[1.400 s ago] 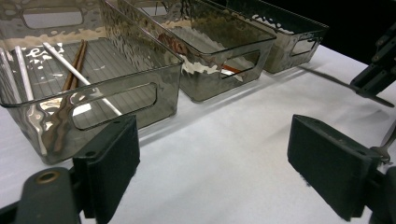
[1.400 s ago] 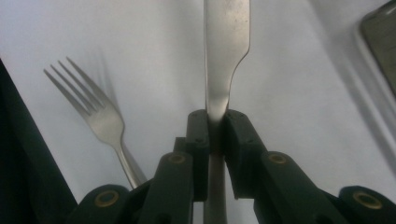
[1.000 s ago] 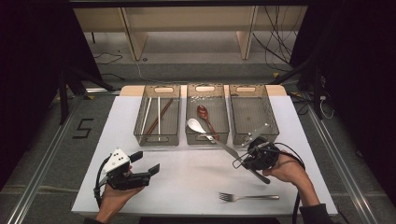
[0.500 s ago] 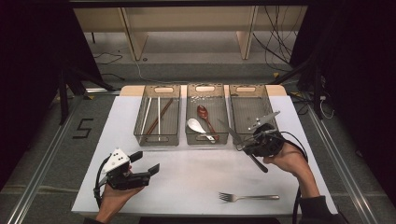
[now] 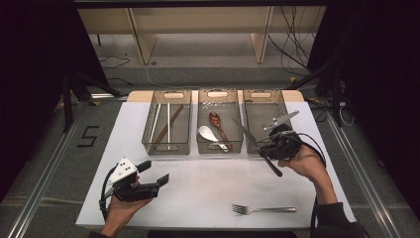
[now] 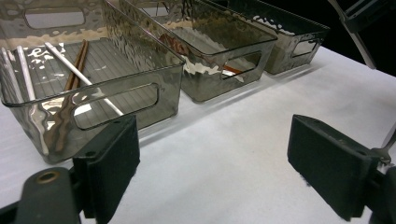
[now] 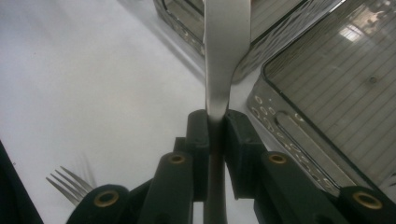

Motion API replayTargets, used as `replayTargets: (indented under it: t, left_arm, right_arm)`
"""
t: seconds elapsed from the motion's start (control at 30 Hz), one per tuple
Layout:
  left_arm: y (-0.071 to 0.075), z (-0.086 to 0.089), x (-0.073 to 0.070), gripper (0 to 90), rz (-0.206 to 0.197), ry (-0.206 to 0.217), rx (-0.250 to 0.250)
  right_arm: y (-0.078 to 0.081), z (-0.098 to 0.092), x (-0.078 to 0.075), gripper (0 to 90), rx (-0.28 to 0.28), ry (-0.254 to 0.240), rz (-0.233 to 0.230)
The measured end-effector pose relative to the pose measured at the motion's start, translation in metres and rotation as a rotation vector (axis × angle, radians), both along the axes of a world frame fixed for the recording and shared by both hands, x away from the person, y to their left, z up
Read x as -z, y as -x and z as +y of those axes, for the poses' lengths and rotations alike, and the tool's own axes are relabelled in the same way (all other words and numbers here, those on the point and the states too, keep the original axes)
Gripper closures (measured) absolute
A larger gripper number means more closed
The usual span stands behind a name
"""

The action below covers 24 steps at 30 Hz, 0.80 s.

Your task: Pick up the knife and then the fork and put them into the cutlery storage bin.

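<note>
My right gripper (image 5: 265, 148) is shut on a table knife (image 5: 243, 131) and holds it above the table, in front of the right bin (image 5: 262, 116). The blade points back and left toward the middle bin (image 5: 218, 92); the dark handle (image 5: 274, 168) sticks out toward the person. In the right gripper view the jaws (image 7: 217, 121) clamp the steel blade (image 7: 224, 56) edge-on. My left gripper (image 5: 156, 173) rests in a hand at the front left, open and empty, its pads (image 6: 109, 163) far apart. A fork (image 5: 265, 209) lies flat near the front edge.
Three smoky clear bins stand in a row at the back. The left bin (image 5: 167, 92) holds chopsticks (image 5: 166, 124); the middle one holds a white spoon (image 5: 207, 133) and a brown spoon (image 5: 215, 119). The white tabletop (image 5: 198, 198) stretches between the two hands.
My right gripper has lifted the knife and carried it back toward the right bin. The left gripper and the fork have stayed where they were.
</note>
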State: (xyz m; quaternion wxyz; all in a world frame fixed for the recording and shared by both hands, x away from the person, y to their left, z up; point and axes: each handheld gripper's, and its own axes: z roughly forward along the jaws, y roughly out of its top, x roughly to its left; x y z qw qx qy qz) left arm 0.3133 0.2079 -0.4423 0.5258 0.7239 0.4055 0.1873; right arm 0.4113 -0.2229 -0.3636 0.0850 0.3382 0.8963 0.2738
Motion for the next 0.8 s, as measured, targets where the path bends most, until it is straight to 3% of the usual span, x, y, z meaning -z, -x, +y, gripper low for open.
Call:
replayTargets:
  t: [0.8]
  left_arm:
    - [0.000, 0.000, 0.000, 16.5, -0.001, 0.004, -0.001]
  right_arm:
    - [-0.021, -0.005, -0.016, 80.8, 0.059, -0.024, -0.025]
